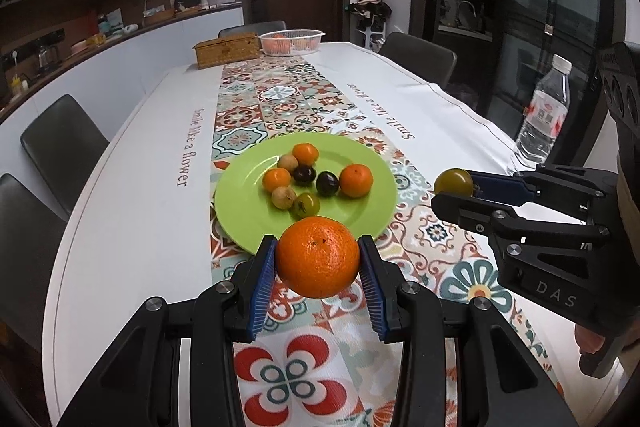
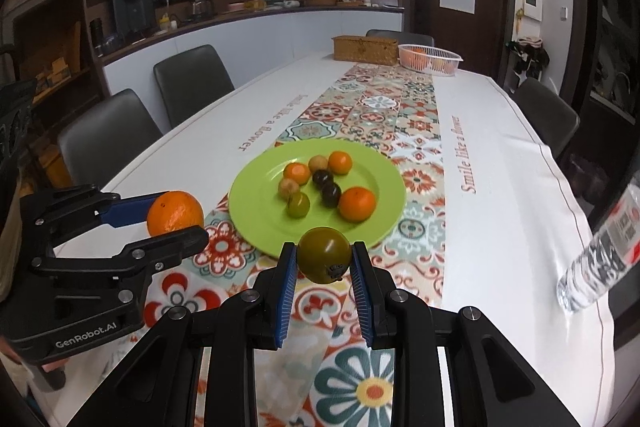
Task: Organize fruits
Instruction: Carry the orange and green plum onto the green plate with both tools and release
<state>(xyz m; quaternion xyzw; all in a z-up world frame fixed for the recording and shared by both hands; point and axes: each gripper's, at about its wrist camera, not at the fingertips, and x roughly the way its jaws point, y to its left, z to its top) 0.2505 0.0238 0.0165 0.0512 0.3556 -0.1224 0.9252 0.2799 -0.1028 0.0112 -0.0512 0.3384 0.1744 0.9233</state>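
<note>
My left gripper (image 1: 319, 259) pinches the large orange (image 1: 319, 257), held above the runner just short of the green plate (image 1: 240, 195). My right gripper (image 2: 324, 259) clamps a greenish-brown fruit (image 2: 325, 254). The plate lies straight ahead of both, slightly nearer the left.

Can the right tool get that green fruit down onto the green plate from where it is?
Probably yes. The right tool is shut on the green fruit, and the green plate lies just ahead. Its near rim is bare; the left tool, holding the orange, sits off to the side.
</note>
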